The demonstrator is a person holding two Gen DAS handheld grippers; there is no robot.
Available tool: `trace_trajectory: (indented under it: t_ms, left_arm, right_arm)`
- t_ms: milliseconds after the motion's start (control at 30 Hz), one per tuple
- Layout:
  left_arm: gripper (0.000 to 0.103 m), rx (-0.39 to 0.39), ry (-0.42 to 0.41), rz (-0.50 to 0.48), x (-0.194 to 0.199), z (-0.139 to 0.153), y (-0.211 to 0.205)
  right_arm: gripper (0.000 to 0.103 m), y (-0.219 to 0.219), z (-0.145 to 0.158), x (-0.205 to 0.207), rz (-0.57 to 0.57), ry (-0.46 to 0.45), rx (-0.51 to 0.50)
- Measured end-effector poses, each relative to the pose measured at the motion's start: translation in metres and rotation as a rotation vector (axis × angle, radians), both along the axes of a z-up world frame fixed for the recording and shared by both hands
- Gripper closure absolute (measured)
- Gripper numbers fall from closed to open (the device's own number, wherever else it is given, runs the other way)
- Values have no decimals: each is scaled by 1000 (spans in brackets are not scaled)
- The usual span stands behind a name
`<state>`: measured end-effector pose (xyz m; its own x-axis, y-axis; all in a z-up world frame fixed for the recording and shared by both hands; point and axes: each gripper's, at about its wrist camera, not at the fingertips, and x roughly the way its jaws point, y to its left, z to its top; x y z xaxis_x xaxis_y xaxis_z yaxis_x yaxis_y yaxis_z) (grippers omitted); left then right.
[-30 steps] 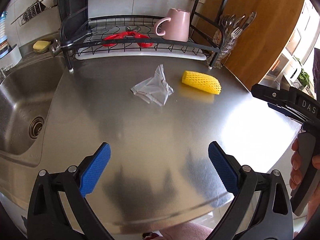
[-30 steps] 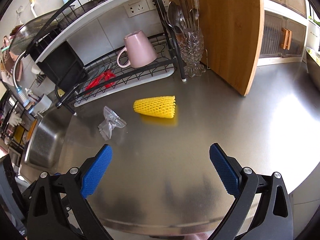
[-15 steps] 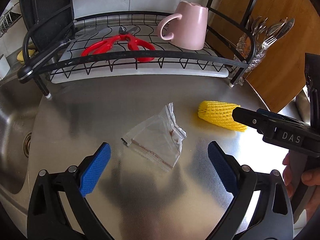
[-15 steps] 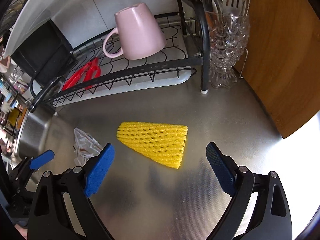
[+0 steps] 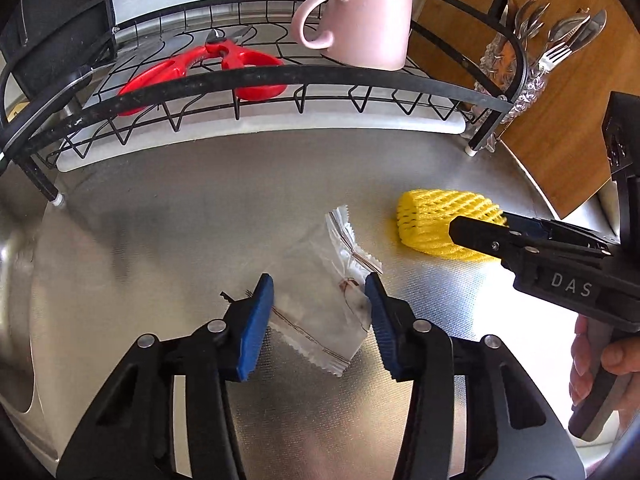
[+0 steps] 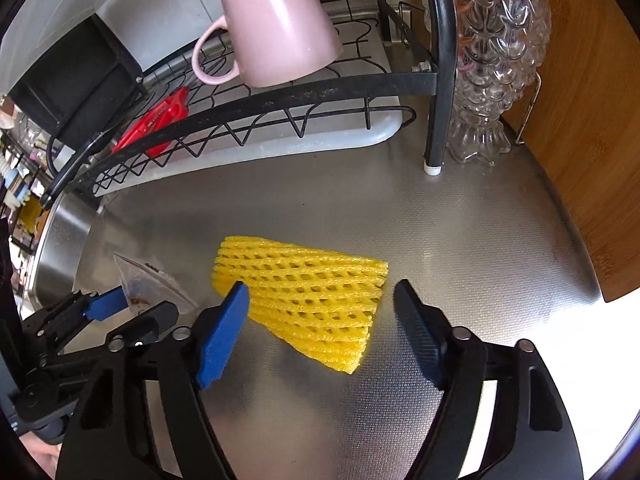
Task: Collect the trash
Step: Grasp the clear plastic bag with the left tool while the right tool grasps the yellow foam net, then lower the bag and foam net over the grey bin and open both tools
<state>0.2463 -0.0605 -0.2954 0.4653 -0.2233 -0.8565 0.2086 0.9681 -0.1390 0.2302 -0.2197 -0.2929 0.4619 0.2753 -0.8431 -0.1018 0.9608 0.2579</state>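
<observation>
Steel counter [image 5: 168, 208], left tool [image 5: 318, 312] spread astride clear wrapper [image 5: 320, 312] — right tool [image 6: 320, 320] spread over yellow foam net [image 6: 304, 292]

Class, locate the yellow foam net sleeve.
The yellow foam net sleeve lies on the steel counter, between the right gripper's open fingers, right of the clear plastic wrapper.

On the counter [image 5: 168, 216] the plastic wrapper [image 5: 320, 312] lies flat between the fingers of the left gripper [image 5: 319, 318]. The foam net sleeve [image 6: 304, 300] lies just to the wrapper's right, apart from it, between the fingers of the right gripper [image 6: 320, 332]. Behind both stands the dish rack [image 5: 256, 80]. On the rack, the scissors [image 5: 208, 64] lie to the left and the mug [image 5: 360, 16] sits upside down to the right. The glass cutlery holder [image 6: 496, 64] stands at the rack's right end. The sink [image 6: 60, 232] lies left of the counter.
</observation>
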Motion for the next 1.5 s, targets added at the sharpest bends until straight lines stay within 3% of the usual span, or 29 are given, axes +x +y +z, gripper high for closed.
trace_trajectory:
  t_ms: [33,67,200,300,667,1000,1300,1500]
  left_arm:
    - [70,5,-4,-8,-1,0,-2]
    - [72,10,-7,-14,-2,0,-5]
    - [82,14,-16,-24,-6,-1,-8]
    - [93,1,-19,-17,-12,3,-7]
    - [98,1,-84,-41,-74,36,-1]
    - [98,-2,-115,-57,-182,56,19]
    - [98,-6,-96,-67,-284,45,37]
    - [98,-22,-26,-74,-332,11,44]
  right_arm:
    - [50,1,1,1,5,1,-2]
    - [61,2,2,0,6,1,-13]
    - [82,-3,0,1,13,7,11]
    - [88,-4,3,-5,15,-7,-1]
    - [90,-2,30,-62,-4,-69,4]
    - [90,12,54,-156,-29,-119,-5]
    - [90,27,51,-255,-25,-120,-7]
    - [90,35,28,-312,-10,-71,-17]
